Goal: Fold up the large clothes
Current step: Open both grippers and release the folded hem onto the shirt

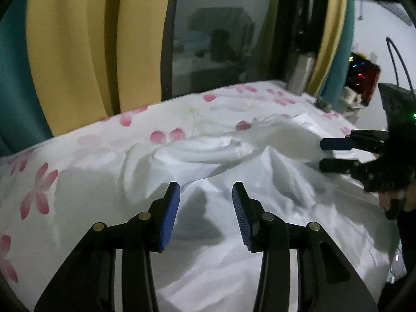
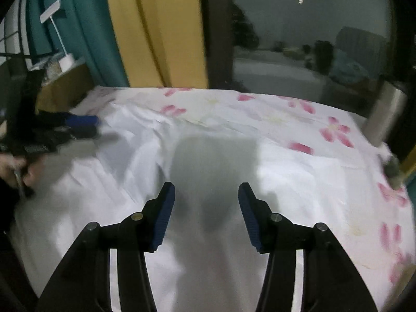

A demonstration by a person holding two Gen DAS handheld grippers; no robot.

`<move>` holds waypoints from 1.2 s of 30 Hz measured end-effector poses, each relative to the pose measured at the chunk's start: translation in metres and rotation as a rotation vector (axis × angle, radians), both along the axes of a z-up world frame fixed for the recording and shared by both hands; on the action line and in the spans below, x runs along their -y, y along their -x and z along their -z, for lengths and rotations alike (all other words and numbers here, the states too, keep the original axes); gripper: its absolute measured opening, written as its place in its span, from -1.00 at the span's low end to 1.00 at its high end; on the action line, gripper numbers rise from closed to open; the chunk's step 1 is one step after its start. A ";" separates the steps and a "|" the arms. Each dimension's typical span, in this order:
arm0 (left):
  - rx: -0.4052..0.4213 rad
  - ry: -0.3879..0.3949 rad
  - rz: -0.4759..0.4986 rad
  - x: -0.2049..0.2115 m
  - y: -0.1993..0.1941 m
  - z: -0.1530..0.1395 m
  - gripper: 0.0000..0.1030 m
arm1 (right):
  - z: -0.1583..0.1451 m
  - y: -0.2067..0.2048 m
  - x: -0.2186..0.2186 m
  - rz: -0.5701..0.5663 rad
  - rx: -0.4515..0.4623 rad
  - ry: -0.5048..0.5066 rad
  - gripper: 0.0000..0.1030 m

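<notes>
A large white garment [image 1: 208, 150] lies rumpled on a bed with a pink-flowered sheet [image 1: 39, 189]; bunched folds run across its far part. My left gripper [image 1: 205, 195] hovers over the garment's near, flatter area, open, with nothing between its blue pads [image 1: 171, 215]. My right gripper [image 1: 322, 154] comes in from the right edge, also open, its tips over the cloth. In the right wrist view the right gripper [image 2: 206, 195] stands open above the smooth white cloth [image 2: 156, 156], and the left gripper [image 2: 95, 126] shows blurred at the left, held by a hand [image 2: 15, 171].
Yellow curtains [image 1: 78, 52] and teal curtains [image 2: 85, 26] hang behind the bed beside a dark window [image 1: 221, 39]. A metal flask [image 1: 300, 70] stands at the far bed corner. A white lamp [image 2: 56, 13] sits on a wooden bedside table [image 2: 67, 83]. A device with coloured lights [image 1: 364, 78] is at the right.
</notes>
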State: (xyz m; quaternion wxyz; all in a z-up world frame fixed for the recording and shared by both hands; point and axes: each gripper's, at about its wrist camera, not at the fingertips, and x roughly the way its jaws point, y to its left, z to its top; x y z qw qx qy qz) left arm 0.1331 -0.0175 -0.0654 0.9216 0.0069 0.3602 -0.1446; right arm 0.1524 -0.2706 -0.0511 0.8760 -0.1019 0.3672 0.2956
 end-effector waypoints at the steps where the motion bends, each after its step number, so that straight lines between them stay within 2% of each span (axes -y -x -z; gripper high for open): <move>1: -0.016 -0.005 -0.017 0.000 -0.003 0.002 -0.14 | 0.005 -0.006 -0.005 0.016 -0.013 0.034 -0.01; 2: -0.018 0.000 -0.024 -0.003 -0.003 0.002 -0.14 | 0.010 -0.011 -0.009 0.042 -0.016 0.066 -0.01; 4: 0.006 0.015 -0.028 -0.012 0.003 -0.001 -0.14 | 0.010 -0.014 -0.004 0.070 -0.013 0.043 -0.01; 6: 0.021 -0.021 -0.067 -0.023 0.006 -0.001 -0.14 | 0.006 -0.012 0.005 0.086 -0.002 0.028 -0.01; 8: -0.017 -0.064 -0.114 -0.033 0.004 0.006 -0.14 | 0.004 -0.008 0.013 0.116 0.020 0.053 -0.01; 10: -0.047 -0.062 -0.137 -0.042 0.003 0.013 -0.13 | 0.003 -0.005 0.021 0.133 0.020 0.061 -0.01; 12: -0.061 -0.045 -0.127 -0.046 0.002 0.017 -0.13 | 0.004 -0.004 0.025 0.141 0.017 0.071 -0.01; 15: -0.072 -0.068 -0.116 -0.041 0.001 0.021 -0.13 | 0.000 -0.002 0.027 0.144 0.012 0.050 -0.01; 18: -0.082 -0.053 -0.093 -0.038 0.001 0.024 -0.13 | -0.010 0.003 0.034 0.187 0.058 0.037 -0.01; 20: -0.105 -0.031 -0.083 -0.037 -0.001 0.029 -0.13 | -0.009 -0.001 0.038 0.203 0.039 0.030 -0.01; 22: -0.124 -0.016 -0.068 -0.035 -0.004 0.034 -0.13 | 0.006 -0.014 0.036 0.182 -0.032 0.054 -0.01; 24: -0.108 -0.027 -0.066 -0.033 -0.005 0.033 -0.14 | 0.024 -0.029 0.033 0.115 -0.129 0.004 -0.01; 25: -0.094 -0.025 -0.056 -0.033 -0.005 0.030 -0.14 | 0.025 -0.033 0.032 0.115 -0.122 -0.012 -0.01; 26: -0.083 -0.022 -0.050 -0.033 -0.006 0.028 -0.18 | 0.022 -0.034 0.031 0.116 -0.101 -0.002 -0.18; 27: -0.069 -0.018 -0.046 -0.034 -0.009 0.025 -0.32 | 0.018 -0.035 0.027 0.110 -0.075 0.024 -0.42; 29: -0.065 -0.017 -0.048 -0.035 -0.018 0.024 -0.34 | 0.005 -0.039 0.023 0.106 -0.013 0.043 -0.56; 31: -0.071 -0.030 -0.057 -0.034 -0.026 0.027 -0.34 | 0.001 -0.049 0.020 0.110 0.001 0.052 -0.57; 36: -0.080 -0.045 -0.071 -0.031 -0.029 0.029 -0.33 | 0.025 -0.063 0.016 0.146 -0.023 0.098 -0.56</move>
